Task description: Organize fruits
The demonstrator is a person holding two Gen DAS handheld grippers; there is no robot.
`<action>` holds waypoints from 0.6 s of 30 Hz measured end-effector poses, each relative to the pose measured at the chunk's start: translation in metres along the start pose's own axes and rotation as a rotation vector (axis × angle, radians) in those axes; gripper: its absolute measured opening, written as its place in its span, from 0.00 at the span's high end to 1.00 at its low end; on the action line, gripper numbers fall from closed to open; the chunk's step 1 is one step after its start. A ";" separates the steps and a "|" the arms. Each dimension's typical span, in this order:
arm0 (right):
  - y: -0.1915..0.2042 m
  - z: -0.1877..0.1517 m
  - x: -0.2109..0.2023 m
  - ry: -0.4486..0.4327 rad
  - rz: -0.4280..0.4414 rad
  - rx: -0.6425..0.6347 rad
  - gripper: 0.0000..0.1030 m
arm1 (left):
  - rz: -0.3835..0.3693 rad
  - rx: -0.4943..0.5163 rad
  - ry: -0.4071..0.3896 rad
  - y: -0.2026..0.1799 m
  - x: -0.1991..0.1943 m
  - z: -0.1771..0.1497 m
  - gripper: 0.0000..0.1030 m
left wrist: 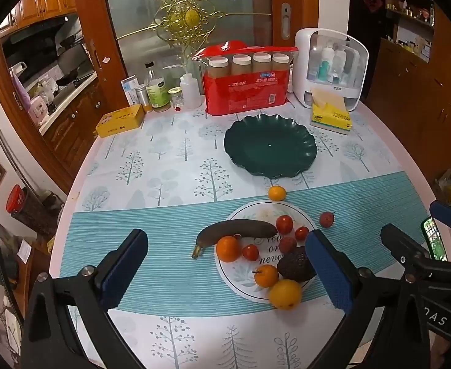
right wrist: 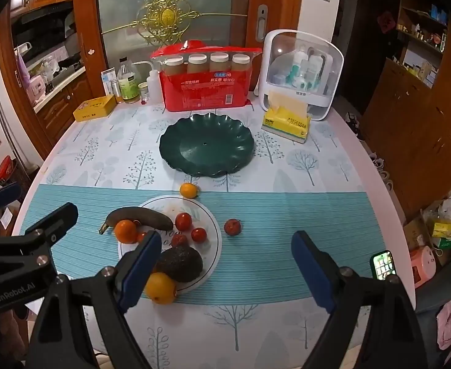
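A white plate (left wrist: 237, 279) (right wrist: 209, 247) on the blue striped mat carries a dark banana (left wrist: 237, 230) (right wrist: 142, 216), an orange (left wrist: 228, 248), an avocado (left wrist: 296, 265) (right wrist: 179, 263), cherry tomatoes (left wrist: 284, 224) and a yellow citrus (left wrist: 285, 294) (right wrist: 160, 288) at its near rim. A small orange (left wrist: 277, 192) (right wrist: 188, 190) and a red fruit (left wrist: 327, 219) (right wrist: 232, 227) lie off the plate. Behind stands an empty dark green plate (left wrist: 270, 146) (right wrist: 207, 146). My left gripper (left wrist: 225, 267) hovers open over the fruit plate. My right gripper (right wrist: 225, 269) is open, just right of it.
Along the table's far edge are a red pack of paper cups (left wrist: 245, 89), a white cosmetics case (left wrist: 333, 67), a yellow tissue pack (left wrist: 330, 117), a yellow tin (left wrist: 119, 120) and bottles (left wrist: 156, 89). A lit phone (right wrist: 383, 265) lies at the right edge.
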State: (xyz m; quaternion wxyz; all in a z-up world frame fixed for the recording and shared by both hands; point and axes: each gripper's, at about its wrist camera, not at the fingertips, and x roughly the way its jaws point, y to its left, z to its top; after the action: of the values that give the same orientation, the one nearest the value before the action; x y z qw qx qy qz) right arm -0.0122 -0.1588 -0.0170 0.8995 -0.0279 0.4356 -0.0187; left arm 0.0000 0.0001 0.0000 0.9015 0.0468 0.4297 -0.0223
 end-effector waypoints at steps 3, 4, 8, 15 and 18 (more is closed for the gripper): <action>0.000 -0.001 -0.001 -0.002 0.002 0.000 0.15 | 0.006 -0.001 0.000 0.002 -0.001 -0.001 0.01; 0.001 -0.001 0.000 -0.002 0.002 -0.001 0.15 | 0.008 -0.002 0.003 0.003 -0.001 -0.001 0.01; 0.006 -0.005 -0.002 -0.005 0.012 -0.008 0.15 | 0.020 -0.002 0.026 0.005 -0.002 0.001 0.01; 0.015 -0.009 -0.007 -0.018 0.025 -0.024 0.15 | 0.045 0.020 0.047 0.002 -0.001 -0.002 0.01; 0.018 -0.009 -0.009 -0.015 0.025 -0.021 0.15 | 0.045 0.022 0.055 0.004 0.000 -0.006 0.01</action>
State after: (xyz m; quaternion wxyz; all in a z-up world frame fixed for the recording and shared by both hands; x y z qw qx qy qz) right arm -0.0241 -0.1407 -0.0168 0.9025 -0.0320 0.4295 -0.0028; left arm -0.0047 0.0048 -0.0033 0.8890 0.0671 0.4529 -0.0053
